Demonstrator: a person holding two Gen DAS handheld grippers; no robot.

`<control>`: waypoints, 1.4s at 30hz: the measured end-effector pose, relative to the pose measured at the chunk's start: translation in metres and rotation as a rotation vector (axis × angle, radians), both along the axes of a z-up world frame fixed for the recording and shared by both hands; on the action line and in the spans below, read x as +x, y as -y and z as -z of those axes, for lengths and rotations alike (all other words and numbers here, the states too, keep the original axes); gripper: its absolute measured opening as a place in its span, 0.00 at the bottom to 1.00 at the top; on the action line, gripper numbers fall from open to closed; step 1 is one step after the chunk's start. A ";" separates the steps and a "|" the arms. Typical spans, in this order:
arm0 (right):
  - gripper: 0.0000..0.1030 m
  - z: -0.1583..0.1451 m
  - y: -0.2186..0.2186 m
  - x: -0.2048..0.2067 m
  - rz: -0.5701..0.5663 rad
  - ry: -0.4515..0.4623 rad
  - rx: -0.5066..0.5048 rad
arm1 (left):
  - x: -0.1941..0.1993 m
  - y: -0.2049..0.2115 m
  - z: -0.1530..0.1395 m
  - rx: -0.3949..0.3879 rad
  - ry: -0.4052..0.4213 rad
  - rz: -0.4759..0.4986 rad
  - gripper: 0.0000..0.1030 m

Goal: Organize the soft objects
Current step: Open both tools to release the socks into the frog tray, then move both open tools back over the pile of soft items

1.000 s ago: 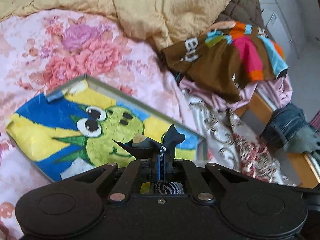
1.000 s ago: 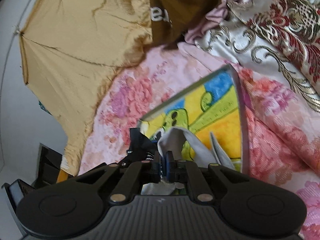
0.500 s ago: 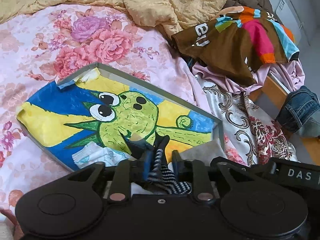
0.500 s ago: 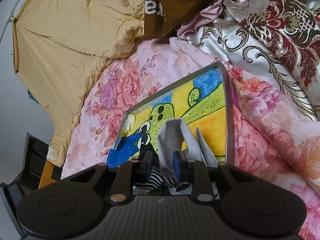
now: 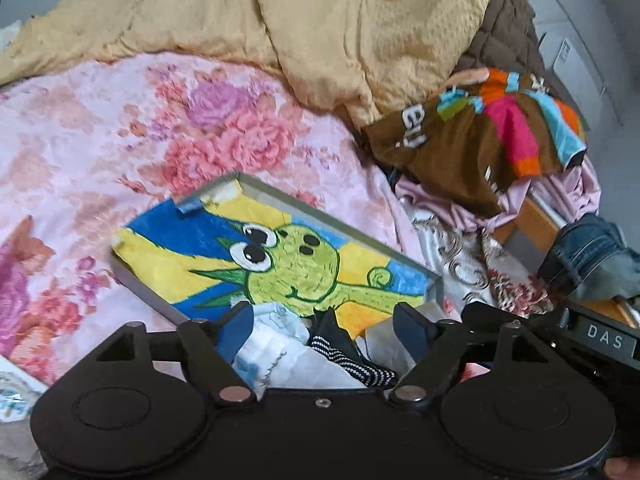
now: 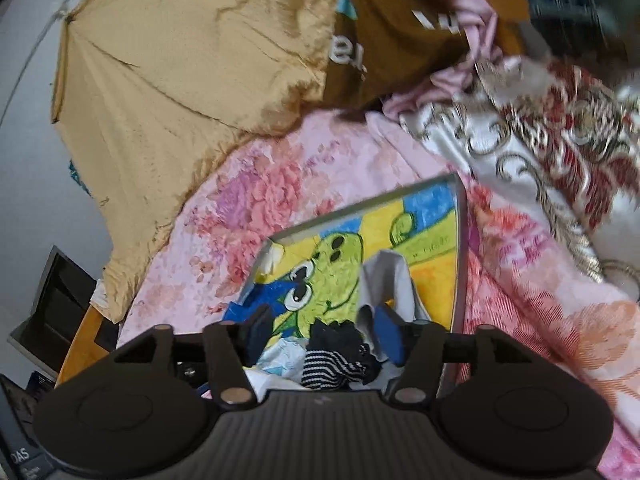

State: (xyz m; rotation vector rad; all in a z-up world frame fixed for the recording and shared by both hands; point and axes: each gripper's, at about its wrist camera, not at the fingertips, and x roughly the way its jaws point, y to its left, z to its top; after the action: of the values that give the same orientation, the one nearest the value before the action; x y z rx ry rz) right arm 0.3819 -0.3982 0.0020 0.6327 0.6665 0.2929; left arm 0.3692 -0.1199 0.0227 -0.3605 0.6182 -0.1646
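A shallow grey tray [image 5: 340,221] lined with a green frog drawing lies on the floral sheet, and its rim also shows in the right wrist view [image 6: 460,240]. At its near end lie a dark striped sock [image 5: 354,362], a white cloth with pale blue print [image 5: 280,344] and a grey-white cloth [image 6: 386,280]. My left gripper [image 5: 324,330] hovers over this pile with its jaws opening; the sock lies between them and the pads stay off it. My right gripper [image 6: 324,334] is opening too, above the striped sock [image 6: 332,364], gripping nothing.
A tan quilt [image 5: 320,32] is bunched at the back of the bed. To the right lie a brown multicoloured garment [image 5: 480,136], pink cloth, brocade fabric [image 6: 540,128] and jeans [image 5: 588,256] over a wooden bed frame. The floral sheet [image 5: 100,152] spreads left of the tray.
Both grippers went from shut to open, letting go of the dark sock and the grey-white cloth, which now lie in the tray. Both hands drew back and up.
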 end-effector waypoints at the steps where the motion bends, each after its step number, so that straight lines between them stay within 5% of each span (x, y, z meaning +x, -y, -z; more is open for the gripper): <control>1: 0.67 -0.004 -0.001 -0.005 -0.002 0.018 -0.013 | -0.005 -0.003 -0.004 -0.005 0.009 0.003 0.84; 6: 0.85 -0.027 -0.011 -0.038 0.020 0.114 -0.115 | -0.042 -0.012 -0.026 -0.005 0.122 0.000 0.94; 11: 0.91 -0.049 -0.026 -0.078 0.041 0.216 -0.221 | -0.083 -0.019 -0.039 0.025 0.227 -0.030 0.99; 19: 1.00 -0.069 -0.053 -0.136 0.080 0.352 -0.307 | -0.140 -0.043 -0.052 0.045 0.287 -0.045 0.99; 24: 1.00 -0.061 -0.057 -0.164 0.096 0.358 -0.308 | -0.181 -0.061 -0.056 0.085 0.356 -0.095 0.99; 42: 1.00 -0.046 -0.093 -0.260 0.091 0.391 -0.406 | -0.279 -0.109 -0.024 0.157 0.334 -0.053 0.99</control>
State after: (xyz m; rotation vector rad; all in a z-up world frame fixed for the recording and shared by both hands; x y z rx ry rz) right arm 0.1220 -0.3054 0.0475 0.2052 0.3050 0.1811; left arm 0.0905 -0.0109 0.0470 -0.1910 0.2889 -0.1205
